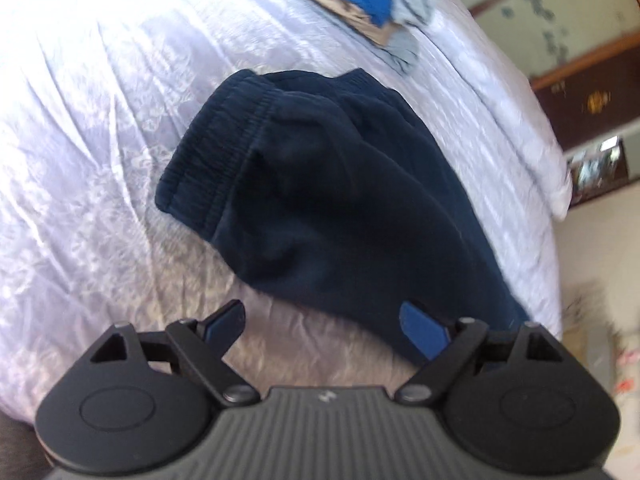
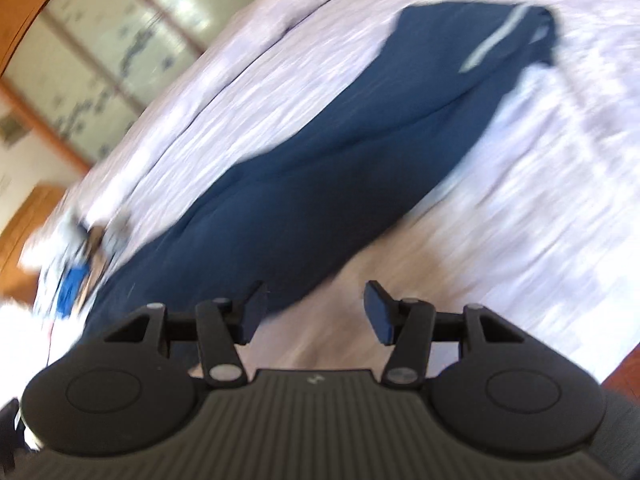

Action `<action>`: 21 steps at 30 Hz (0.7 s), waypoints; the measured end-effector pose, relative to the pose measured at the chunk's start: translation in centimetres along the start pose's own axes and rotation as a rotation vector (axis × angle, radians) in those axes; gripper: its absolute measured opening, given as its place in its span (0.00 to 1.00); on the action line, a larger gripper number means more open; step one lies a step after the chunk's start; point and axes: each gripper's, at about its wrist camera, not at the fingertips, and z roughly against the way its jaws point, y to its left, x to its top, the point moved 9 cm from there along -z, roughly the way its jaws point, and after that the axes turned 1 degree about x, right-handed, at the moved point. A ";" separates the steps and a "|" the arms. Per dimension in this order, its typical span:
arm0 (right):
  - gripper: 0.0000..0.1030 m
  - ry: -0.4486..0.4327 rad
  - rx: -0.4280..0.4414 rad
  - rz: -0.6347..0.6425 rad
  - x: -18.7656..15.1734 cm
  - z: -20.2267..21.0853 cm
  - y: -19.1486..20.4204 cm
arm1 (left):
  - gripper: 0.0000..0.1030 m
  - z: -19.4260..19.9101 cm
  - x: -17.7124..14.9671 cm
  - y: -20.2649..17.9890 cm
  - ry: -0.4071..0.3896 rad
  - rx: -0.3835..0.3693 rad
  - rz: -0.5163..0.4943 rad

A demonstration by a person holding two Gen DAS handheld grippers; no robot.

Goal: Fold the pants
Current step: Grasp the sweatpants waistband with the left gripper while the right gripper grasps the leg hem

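Dark navy pants [image 1: 320, 200] lie spread on a pale lilac bedspread [image 1: 88, 128], the ribbed waistband toward the upper left in the left wrist view. My left gripper [image 1: 324, 322] hovers over the near edge of the pants, jaws wide, nothing between the blue pads. In the blurred right wrist view the pants [image 2: 320, 184] run diagonally from lower left to a cuff with a light stripe [image 2: 492, 36] at upper right. My right gripper [image 2: 316, 308] stands open just off the fabric's near edge, empty.
A stack of folded clothes [image 1: 360, 0], blue, tan and grey, sits at the far side of the bed. The same clothes pile [image 2: 76, 276] shows at the left in the right wrist view. A wooden wardrobe with patterned glass doors [image 2: 100, 60] stands beyond the bed.
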 end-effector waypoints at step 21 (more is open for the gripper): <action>0.07 -0.191 0.072 -0.068 7.1 3.2 -1.2 | 0.18 7.4 2.6 -0.1 -0.217 -0.027 0.036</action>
